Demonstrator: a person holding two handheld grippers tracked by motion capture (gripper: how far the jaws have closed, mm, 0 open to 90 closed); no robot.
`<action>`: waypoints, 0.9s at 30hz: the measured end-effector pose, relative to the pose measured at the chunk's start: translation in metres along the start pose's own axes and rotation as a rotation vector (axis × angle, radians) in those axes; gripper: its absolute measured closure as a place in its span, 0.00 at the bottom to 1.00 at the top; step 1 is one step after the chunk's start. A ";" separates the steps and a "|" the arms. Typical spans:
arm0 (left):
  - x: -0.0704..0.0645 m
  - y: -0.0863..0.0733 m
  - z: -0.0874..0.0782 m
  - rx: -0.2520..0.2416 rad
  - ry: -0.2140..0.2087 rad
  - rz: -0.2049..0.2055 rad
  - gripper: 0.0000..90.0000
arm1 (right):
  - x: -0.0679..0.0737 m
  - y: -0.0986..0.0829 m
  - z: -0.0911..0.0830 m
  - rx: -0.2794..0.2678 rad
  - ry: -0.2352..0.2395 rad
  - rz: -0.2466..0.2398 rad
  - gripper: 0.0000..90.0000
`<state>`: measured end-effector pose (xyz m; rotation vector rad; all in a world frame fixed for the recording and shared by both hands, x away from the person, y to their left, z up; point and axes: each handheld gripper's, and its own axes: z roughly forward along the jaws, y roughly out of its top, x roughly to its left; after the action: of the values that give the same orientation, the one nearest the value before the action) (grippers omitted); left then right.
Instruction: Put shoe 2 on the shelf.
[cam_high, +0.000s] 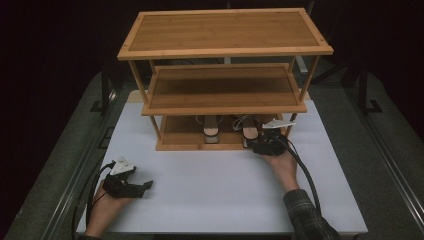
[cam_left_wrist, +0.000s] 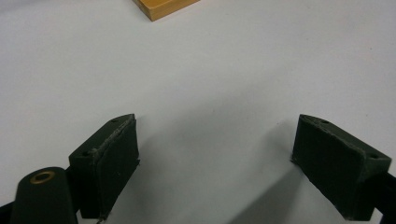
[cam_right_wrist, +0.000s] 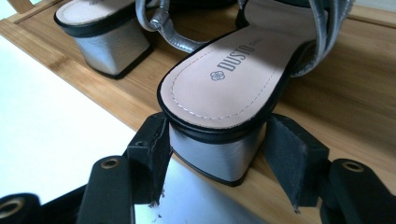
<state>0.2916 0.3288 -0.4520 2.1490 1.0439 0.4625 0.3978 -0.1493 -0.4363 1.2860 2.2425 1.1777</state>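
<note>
**Right gripper at the heel of a "DUSTO" sandal on the rack's bottom shelf**

Black jaws of the right gripper (cam_right_wrist: 217, 158) stand on either side of the silver block heel of a sandal (cam_right_wrist: 224, 88); the left pad touches the heel's side, while the right pad sits just beside it, and whether it presses the heel cannot be told. On the sandal's beige insole a small flower-like emblem is printed beside the word "DUSTO"; smaller letters follow it but are too small to read. Silver straps cross the insole farther forward. The sandal rests on the bottom shelf (cam_right_wrist: 327, 93) of a three-tier bamboo shoe rack (cam_high: 225, 30), heel toward the front edge. A second sandal (cam_right_wrist: 100, 32) of the same kind stands beside it on the same shelf, apart from it.

From the high view, the right hand (cam_high: 284, 165) reaches to the rack's lower front at its right part, and the two upper shelves are bare. The rack stands on a white table top (cam_high: 225, 200).

The left gripper (cam_high: 145, 187) lies low over the table near the front left, held in the left hand (cam_high: 107, 205), well apart from the rack. Its jaws are spread wide with bare white surface between them, and a corner of the bamboo base shows beyond.
</note>
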 end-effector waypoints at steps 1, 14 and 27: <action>0.000 0.000 0.000 0.000 0.000 0.000 0.15 | 0.000 0.000 0.002 -0.007 -0.001 0.000 0.45; 0.000 0.000 0.000 0.004 -0.001 -0.001 0.15 | 0.002 0.011 0.018 -0.024 0.004 -0.014 0.44; 0.000 0.000 0.000 0.001 -0.002 -0.001 0.15 | 0.005 0.008 0.014 0.015 0.001 0.006 0.38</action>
<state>0.2916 0.3289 -0.4520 2.1494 1.0440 0.4602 0.4082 -0.1355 -0.4377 1.2985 2.2545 1.1654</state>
